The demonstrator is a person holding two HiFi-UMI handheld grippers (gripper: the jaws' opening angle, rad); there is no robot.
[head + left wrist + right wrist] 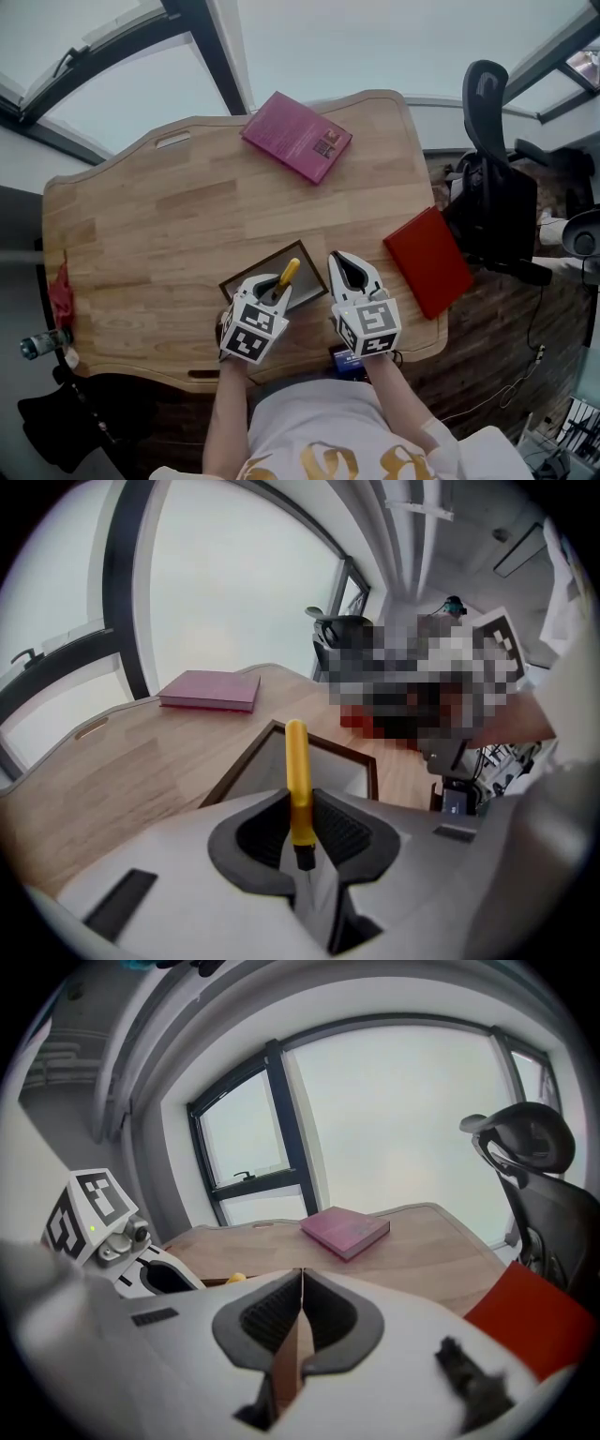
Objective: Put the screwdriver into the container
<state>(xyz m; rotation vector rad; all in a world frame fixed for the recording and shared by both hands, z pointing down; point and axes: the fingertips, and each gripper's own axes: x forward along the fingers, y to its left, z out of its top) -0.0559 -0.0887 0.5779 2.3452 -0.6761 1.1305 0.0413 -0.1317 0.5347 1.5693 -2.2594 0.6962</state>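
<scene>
The left gripper [272,292] clamps the screwdriver [288,272] handle-out over the container [246,274], the right gripper [349,273] closed empty alongside

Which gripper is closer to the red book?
Right. The right gripper sits just left of the red book; the left gripper is farther left, holding the screwdriver over the container.

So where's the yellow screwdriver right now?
In the head view the screwdriver is gripped in the left gripper, its yellow handle over the container, just left of the right gripper.
</scene>
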